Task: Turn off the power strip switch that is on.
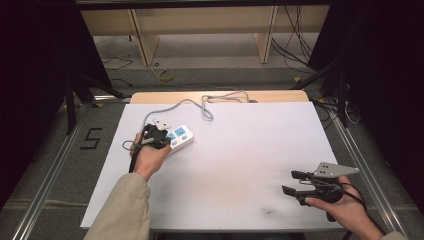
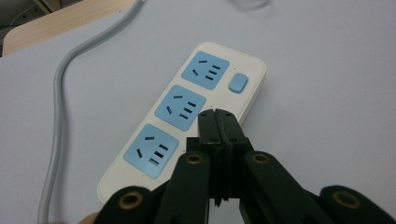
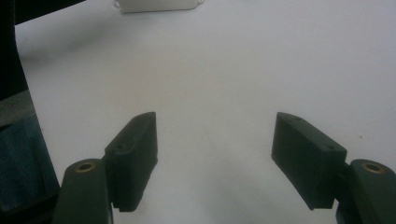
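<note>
Hovering over the white three-socket power strip with blue outlet faces, the left gripper has its black jaws pressed together, holding nothing. The strip lies on the white tabletop at its left rear, its grey cable trailing away. Near the front right edge, the right gripper rests with jaws spread wide and empty.

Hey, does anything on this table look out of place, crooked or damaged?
Nothing looks damaged or spilled. The power strip lies at a slant to the white board's edges, its grey cable looping loosely toward the back. The left gripper, shut, hovers beside the strip; the right gripper is open.
</note>
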